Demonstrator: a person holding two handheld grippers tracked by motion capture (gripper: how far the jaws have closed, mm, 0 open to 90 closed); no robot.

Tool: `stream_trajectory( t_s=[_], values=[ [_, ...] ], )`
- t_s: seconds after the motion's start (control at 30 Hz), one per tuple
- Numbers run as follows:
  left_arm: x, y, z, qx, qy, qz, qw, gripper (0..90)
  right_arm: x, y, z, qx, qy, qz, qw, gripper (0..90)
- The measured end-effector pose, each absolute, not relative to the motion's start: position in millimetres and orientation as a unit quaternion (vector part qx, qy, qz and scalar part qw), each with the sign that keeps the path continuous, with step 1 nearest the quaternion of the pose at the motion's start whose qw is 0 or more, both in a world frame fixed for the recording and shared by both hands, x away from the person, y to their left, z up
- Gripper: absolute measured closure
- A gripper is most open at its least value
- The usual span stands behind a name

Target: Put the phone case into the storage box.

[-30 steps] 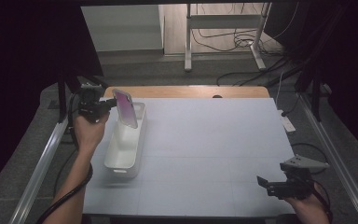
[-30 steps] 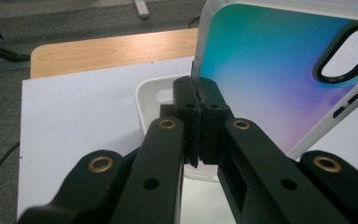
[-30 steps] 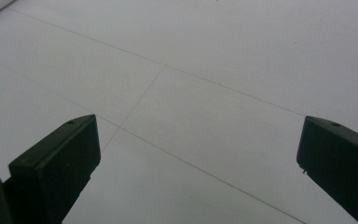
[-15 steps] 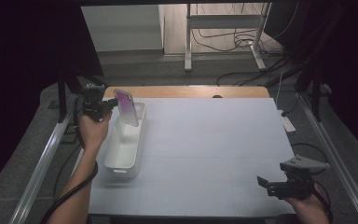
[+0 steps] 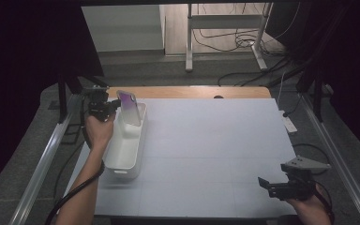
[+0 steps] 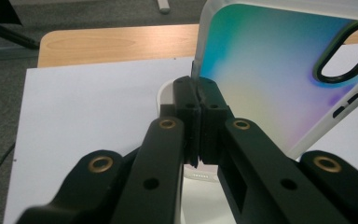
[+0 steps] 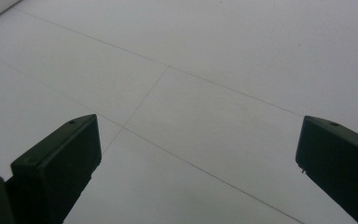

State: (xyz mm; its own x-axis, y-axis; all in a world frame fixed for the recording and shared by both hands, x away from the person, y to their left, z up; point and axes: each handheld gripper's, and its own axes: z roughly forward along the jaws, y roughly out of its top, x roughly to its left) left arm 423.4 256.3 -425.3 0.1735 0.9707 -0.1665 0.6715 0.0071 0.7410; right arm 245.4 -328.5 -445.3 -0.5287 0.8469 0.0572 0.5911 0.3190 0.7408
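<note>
A phone case (image 5: 129, 108) with a purple-to-teal back and white rim stands tilted over the far end of a white oblong tray (image 5: 122, 161). My left gripper (image 5: 115, 107) is shut on the case's edge. In the left gripper view the jaws meet at the case's white rim (image 6: 196, 74), and the iridescent back with its camera cut-out (image 6: 279, 70) spreads to the right. My right gripper (image 5: 264, 183) hovers low over the white table's near right corner, open. In the right gripper view its two jaws (image 7: 196, 158) stand far apart with bare tabletop between them.
The white table cover (image 5: 215, 145) has a bare wooden strip (image 5: 187, 92) along its far edge. Metal rails (image 5: 47, 159) run down both sides. Cables and a stand's legs (image 5: 225, 42) lie on the floor beyond. A white power strip (image 5: 288, 123) sits off the right edge.
The left gripper with the phone case has shifted very slightly over the tray's far end. The right gripper stays where it was.
</note>
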Motion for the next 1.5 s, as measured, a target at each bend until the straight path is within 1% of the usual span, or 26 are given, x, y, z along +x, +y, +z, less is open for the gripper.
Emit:
stream_trajectory(
  t_s=[0.67, 1.2, 1.5],
  values=[
    [445.9, 252.9, -449.3, 0.663, 0.632, 0.202, 0.348, 88.2, 245.5, -327.9, -445.5, 0.448, 0.797, 0.366, 0.174, 0.6],
    [457.4, 250.5, -454.5, 0.663, 0.641, 0.196, 0.334, 88.1, 245.2, -327.1, -445.6, 0.445, 0.799, 0.366, 0.172, 0.9],
    [463.9, 248.8, -455.3, 0.665, 0.645, 0.182, 0.330, 86.6, 244.7, -326.6, -445.3, 0.443, 0.801, 0.366, 0.170, 1.0]
  ],
)
